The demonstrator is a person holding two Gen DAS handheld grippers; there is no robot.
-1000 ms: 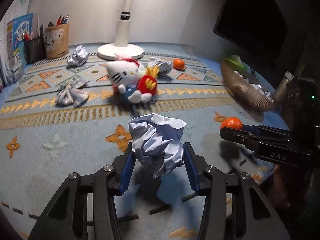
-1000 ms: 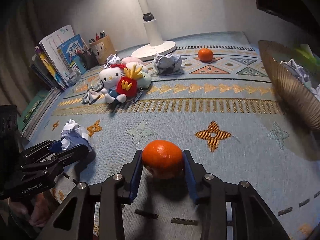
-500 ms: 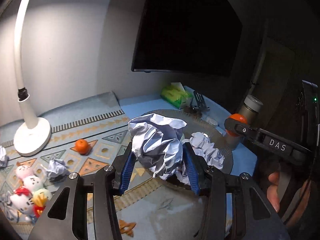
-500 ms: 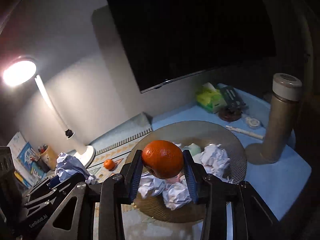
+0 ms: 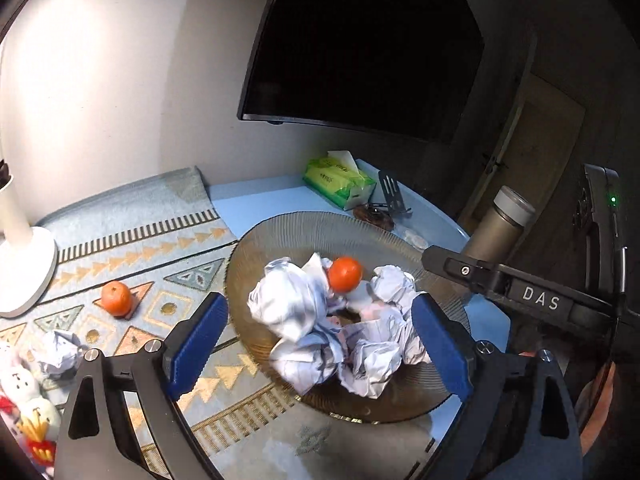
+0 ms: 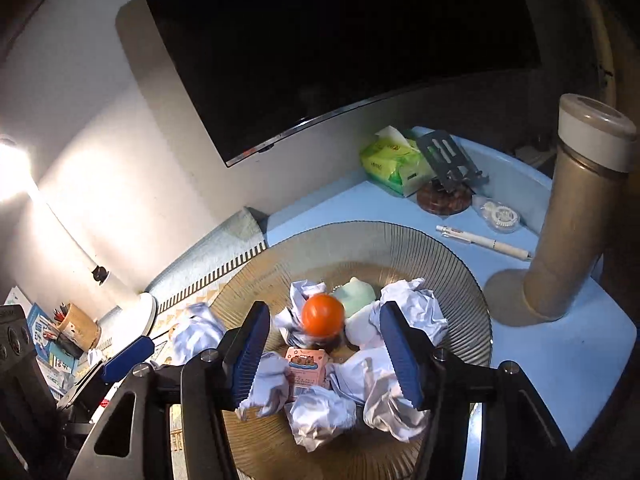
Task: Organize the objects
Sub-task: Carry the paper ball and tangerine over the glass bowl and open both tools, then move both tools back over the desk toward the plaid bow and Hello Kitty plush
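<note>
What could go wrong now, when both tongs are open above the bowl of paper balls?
1. The orange has left the right tongs, whose jaws are opening, and appears to be landing on loose paper balls; it might roll out of the bowl.
2. The paper ball released by the left tongs, also opening, is near the bowl's left rim and could tumble onto the rug.

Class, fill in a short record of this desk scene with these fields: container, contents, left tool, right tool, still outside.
container: ribbed brown glass bowl
contents: crumpled white paper balls, orange tangerine, small pink carton, pale green soft toy
left tool: jaws opening, paper ball between them, untouched
right tool: jaws opening, tangerine released
still outside: second tangerine, crumpled paper ball on patterned mat
</note>
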